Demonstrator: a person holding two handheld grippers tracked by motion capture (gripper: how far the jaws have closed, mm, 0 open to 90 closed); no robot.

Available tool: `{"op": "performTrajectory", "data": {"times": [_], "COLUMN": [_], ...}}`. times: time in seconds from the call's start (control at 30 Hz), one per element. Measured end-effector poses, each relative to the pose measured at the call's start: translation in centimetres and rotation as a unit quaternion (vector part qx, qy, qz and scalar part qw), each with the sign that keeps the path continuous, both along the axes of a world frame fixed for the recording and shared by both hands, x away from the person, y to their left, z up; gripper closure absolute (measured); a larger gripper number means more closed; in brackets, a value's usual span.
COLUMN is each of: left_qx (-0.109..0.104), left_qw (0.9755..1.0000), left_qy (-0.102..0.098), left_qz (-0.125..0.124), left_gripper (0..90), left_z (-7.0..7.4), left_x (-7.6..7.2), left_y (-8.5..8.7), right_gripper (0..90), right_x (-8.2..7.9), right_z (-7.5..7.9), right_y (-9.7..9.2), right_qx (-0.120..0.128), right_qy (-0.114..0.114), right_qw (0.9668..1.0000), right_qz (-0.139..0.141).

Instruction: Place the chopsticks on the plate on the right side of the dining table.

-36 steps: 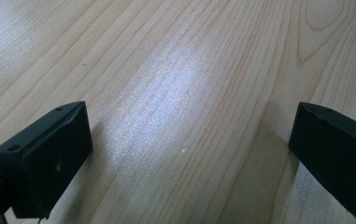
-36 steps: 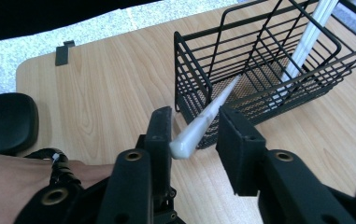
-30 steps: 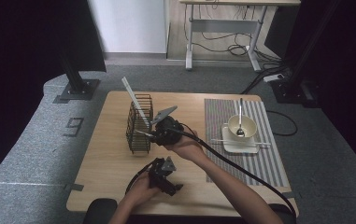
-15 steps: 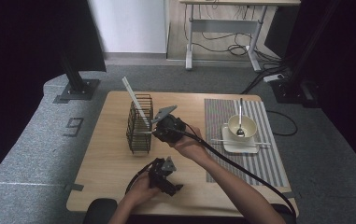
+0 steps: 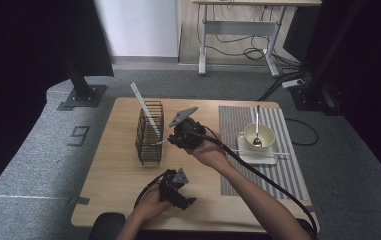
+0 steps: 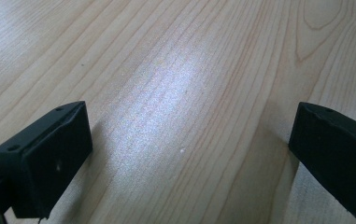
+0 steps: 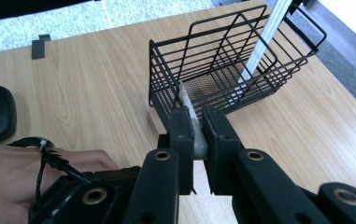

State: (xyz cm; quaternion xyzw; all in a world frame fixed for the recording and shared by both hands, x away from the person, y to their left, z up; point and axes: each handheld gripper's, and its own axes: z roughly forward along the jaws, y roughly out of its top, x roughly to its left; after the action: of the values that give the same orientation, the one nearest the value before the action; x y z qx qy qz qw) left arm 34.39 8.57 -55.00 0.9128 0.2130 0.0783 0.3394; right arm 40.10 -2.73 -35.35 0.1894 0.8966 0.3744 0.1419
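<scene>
While the left claw (image 5: pixel 185 200) rests low on the bare wooden table (image 5: pixel 113 175) near the person's edge, its jaws stand wide apart with nothing between them, as the left gripper view confirms. Right claw (image 7: pixel 198 135): having just been closing, its jaws are now clamped on a slender pale utensil handle (image 7: pixel 189 112), whose tip points toward the black wire basket (image 7: pixel 203 70). In the high view this claw (image 5: pixel 170 141) sits just beside the basket's (image 5: pixel 149 132) near wall. One white stick (image 5: pixel 143 107) leans inside the basket. On the striped placemat (image 5: pixel 278 175), well apart, a bowl (image 5: pixel 259 134) holds a spoon (image 5: pixel 257 125).
</scene>
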Motion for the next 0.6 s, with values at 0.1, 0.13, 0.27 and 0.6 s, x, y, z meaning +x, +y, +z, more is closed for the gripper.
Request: {"op": "performTrajectory", "data": {"times": [0.1, 0.13, 0.27, 0.6], "left_qx": [0.000, 0.000, 0.000, -0.001], "left_qw": [1.0000, 1.0000, 1.0000, 1.0000], "left_qy": [0.000, 0.000, 0.001, 0.000], "left_qz": [0.001, 0.001, 0.001, 0.001], "left_gripper": [0.0, 0.0, 0.0, 0.0], "left_z": [0.0, 0.0, 0.0, 0.0], "left_x": [0.0, 0.0, 0.0, 0.0], "left_y": [0.0, 0.0, 0.0, 0.0], "right_gripper": [82.1, 82.1, 82.1, 82.1], "right_x": [0.1, 0.1, 0.0, 0.0], "right_z": [0.4, 0.6, 1.2, 2.5], "right_y": [-0.5, -0.6, -1.4, -3.9], "right_qx": [0.003, 0.005, 0.012, 0.033], "right_qy": [-0.002, -0.001, -0.002, 0.008], "right_qw": [1.0000, 1.0000, 0.9999, 0.9994], "right_qz": [-0.001, -0.001, 0.001, -0.002]}}
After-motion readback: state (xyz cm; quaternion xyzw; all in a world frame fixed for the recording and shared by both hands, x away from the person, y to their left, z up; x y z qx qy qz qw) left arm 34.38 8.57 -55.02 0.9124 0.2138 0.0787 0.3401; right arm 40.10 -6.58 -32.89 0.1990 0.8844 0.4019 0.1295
